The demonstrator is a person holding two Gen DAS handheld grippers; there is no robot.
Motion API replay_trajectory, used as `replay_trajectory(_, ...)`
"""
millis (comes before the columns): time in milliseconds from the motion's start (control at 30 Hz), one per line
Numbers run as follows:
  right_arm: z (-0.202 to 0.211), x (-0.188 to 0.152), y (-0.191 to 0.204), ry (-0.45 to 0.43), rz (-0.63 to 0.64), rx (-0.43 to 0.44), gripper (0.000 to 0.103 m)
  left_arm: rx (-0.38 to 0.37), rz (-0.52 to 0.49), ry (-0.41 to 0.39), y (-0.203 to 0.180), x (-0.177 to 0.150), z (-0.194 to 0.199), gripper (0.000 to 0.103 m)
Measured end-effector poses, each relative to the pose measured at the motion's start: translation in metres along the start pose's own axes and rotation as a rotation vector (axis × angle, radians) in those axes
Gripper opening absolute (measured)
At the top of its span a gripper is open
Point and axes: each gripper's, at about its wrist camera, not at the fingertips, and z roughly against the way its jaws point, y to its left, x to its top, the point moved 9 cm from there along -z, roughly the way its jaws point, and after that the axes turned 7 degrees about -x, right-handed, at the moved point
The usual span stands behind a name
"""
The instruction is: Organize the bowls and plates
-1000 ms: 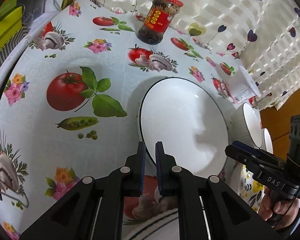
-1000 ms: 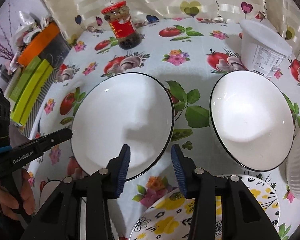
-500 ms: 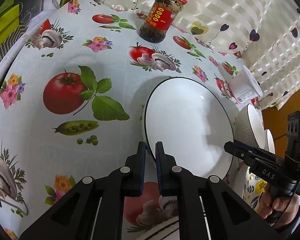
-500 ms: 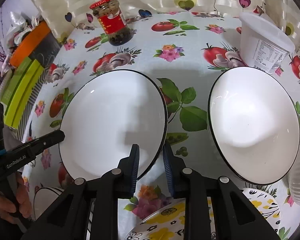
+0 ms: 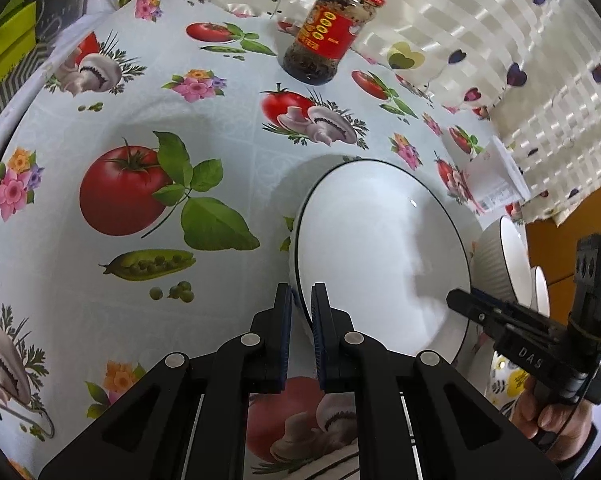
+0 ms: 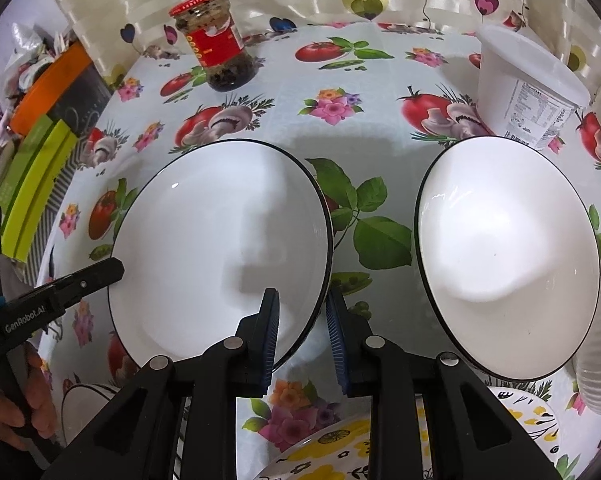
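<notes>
A large white bowl with a thin black rim [image 5: 380,260] [image 6: 220,248] is held between both grippers. My left gripper [image 5: 301,312] is shut on its left rim. My right gripper [image 6: 302,320] is shut on its right rim, one finger inside and one outside. A second matching white bowl [image 6: 504,256] sits to the right on the printed tablecloth. A ribbed white bowl [image 5: 500,256] [image 6: 598,344] stands at the far right. A yellow-flowered plate [image 6: 340,452] lies near the front edge.
A red-lidded jar [image 6: 212,52] [image 5: 328,36] stands at the back. A white plastic tub [image 6: 528,88] is at the back right. Green and orange boxes [image 6: 40,128] line the left side. A curtain hangs behind the table. A striped dish [image 5: 324,468] lies below my left gripper.
My right gripper has moved left and closed from open onto the bowl's right rim. The left gripper stayed shut on the left rim.
</notes>
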Motion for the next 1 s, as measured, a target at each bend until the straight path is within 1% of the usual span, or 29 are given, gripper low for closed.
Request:
replay_trajectory(33,0.000,0.001,0.000,-0.003,0.002,-0.003,0.024,0.002,0.002,-0.002,0.000,0.000,-0.001,0.010)
replay_trajectory(200,-0.001,0.001,-0.004,-0.009,0.003,-0.033,0.014,0.034,-0.012,0.002,-0.001,-0.002,-0.009,0.011)
replay_trajectory(300,-0.001,0.001,-0.004,-0.006,0.003,-0.032,0.014,0.044,-0.016,0.000,-0.001,-0.002,-0.010,0.011)
replay_trajectory(467,-0.001,0.001,-0.002,-0.017,0.024,-0.054,0.013,0.095,-0.059,-0.009,-0.004,-0.003,-0.010,0.011)
replay_trajectory(633,0.004,0.001,-0.002,-0.029,0.020,-0.037,0.012,0.090,-0.062,-0.003,-0.003,-0.008,-0.007,0.011)
replay_trajectory(1000,0.016,0.002,0.007,-0.035,0.030,-0.009,0.012,0.092,-0.073,-0.039,-0.008,-0.004,0.015,0.011)
